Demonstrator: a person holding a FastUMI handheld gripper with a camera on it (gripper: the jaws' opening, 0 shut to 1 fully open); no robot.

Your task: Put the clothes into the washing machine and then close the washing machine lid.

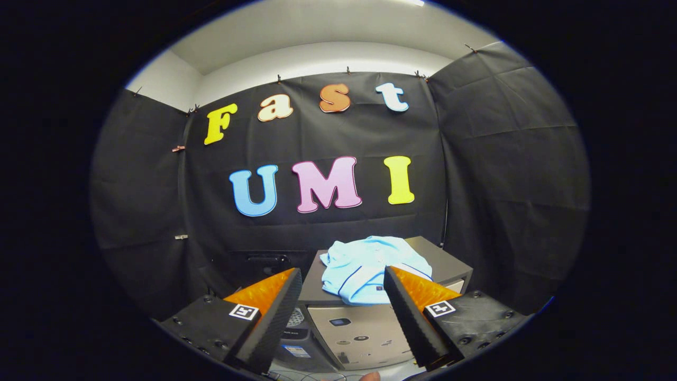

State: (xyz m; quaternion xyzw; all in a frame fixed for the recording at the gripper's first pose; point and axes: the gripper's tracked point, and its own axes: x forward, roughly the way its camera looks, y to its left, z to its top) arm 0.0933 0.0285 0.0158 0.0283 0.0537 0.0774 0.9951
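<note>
A light blue garment lies crumpled on top of the washing machine, a grey box with a dark top standing against the booth's back wall. Part of the garment hangs over the machine's front edge. The machine's lid looks shut under the garment. My gripper is open, held above and in front of the machine, with nothing between its fingers. The garment sits just beyond the fingertips, seen through the gap between them.
The machine's pale front panel shows below, between the fingers. A dark unit stands low against the wall left of the machine. Black cloth walls close in on the left, back and right.
</note>
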